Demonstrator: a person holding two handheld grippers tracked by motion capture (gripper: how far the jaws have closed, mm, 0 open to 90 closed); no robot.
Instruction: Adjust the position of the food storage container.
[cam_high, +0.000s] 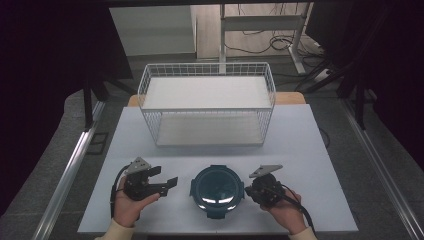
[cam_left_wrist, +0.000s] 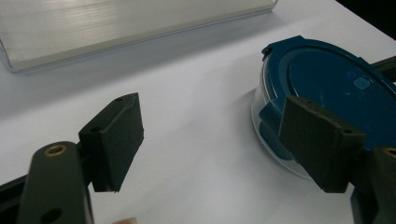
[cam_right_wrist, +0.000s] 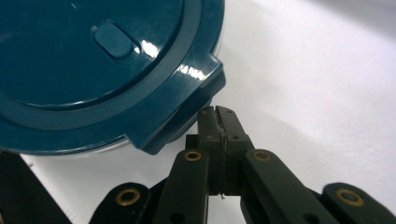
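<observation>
Flat on its base, the round container (cam_high: 217, 191) sits lid-up on the white table (cam_high: 320, 150), its dark blue lid facing the ceiling; being round it has no long axis, though four latch tabs stick out around the rim, one pointing away toward the wire basket (cam_high: 207, 102). That basket stands well apart from the container, on the far side of it, with bare table between. Nothing lies between the container and either tool.

To the container's left, the left gripper (cam_high: 170, 182) is held level in the person's left hand (cam_high: 127, 202), jaws spread wide with nothing between them, aimed toward the container's left edge and not touching it. On the container's right, the right gripper (cam_right_wrist: 218, 122) has its jaws pressed together on nothing, their tips just beside the latch tab (cam_right_wrist: 187, 105) on that side; contact cannot be told. The right hand (cam_high: 286, 212) cradles it from below.
</observation>
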